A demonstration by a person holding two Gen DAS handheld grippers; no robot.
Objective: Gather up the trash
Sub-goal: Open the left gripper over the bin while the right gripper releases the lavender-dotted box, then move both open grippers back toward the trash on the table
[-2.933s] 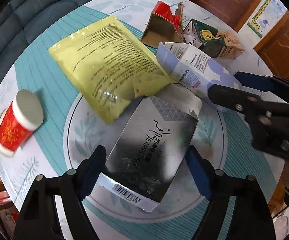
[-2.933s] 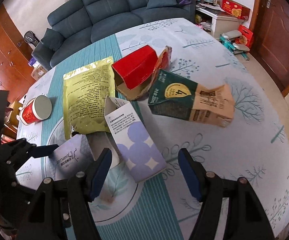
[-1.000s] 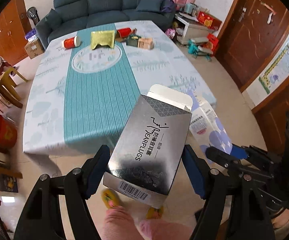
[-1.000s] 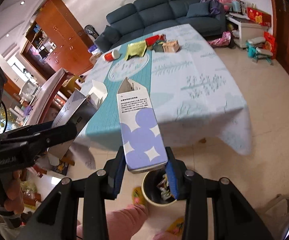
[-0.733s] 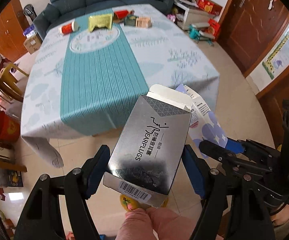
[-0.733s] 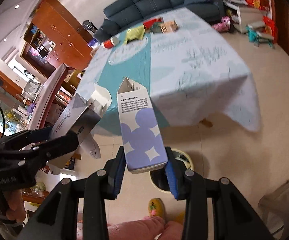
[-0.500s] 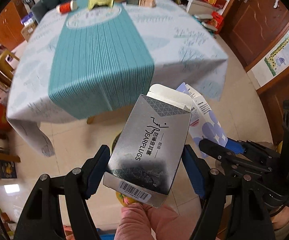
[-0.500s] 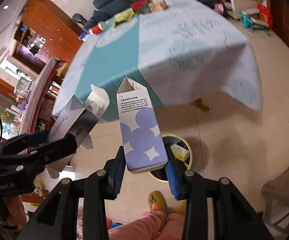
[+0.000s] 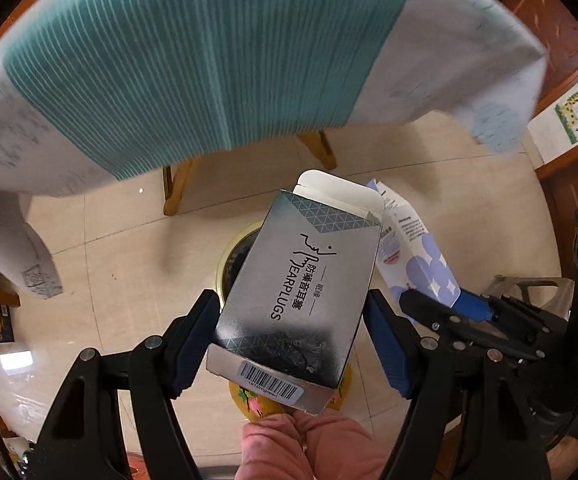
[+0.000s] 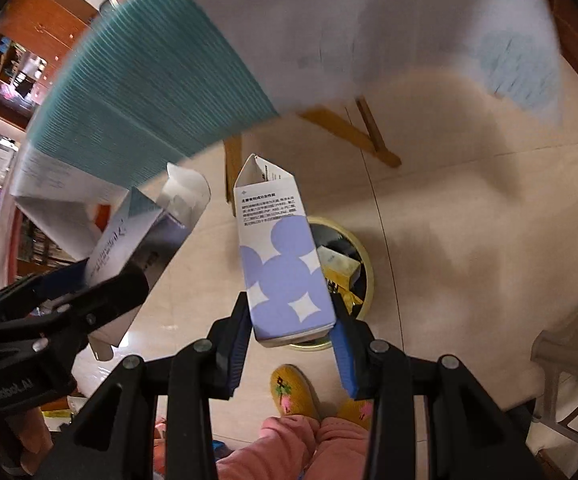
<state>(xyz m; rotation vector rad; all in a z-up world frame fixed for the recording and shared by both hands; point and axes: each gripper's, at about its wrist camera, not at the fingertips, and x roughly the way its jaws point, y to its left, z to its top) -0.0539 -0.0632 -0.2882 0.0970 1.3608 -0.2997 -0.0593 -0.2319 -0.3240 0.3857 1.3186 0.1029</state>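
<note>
My left gripper (image 9: 293,320) is shut on a silver earplugs box (image 9: 305,280) and holds it over a yellow-rimmed trash bin (image 9: 233,256) on the floor. My right gripper (image 10: 291,332) is shut on a white carton with purple dots (image 10: 283,264), directly above the same bin (image 10: 363,268), which holds several pieces of trash. The purple carton (image 9: 417,256) shows in the left wrist view, just right of the silver box. The silver box (image 10: 137,236) shows at the left of the right wrist view.
The table with its teal and white cloth (image 9: 193,56) hangs overhead, its wooden legs (image 10: 353,128) just beyond the bin. The person's pink trousers (image 10: 289,444) and yellow slippers (image 10: 289,388) are below the grippers. A grey plastic stool (image 10: 569,380) stands at right.
Both grippers have carried their boxes from the tabletop down past the table edge and tilted toward the floor; the bin now lies directly beneath them.
</note>
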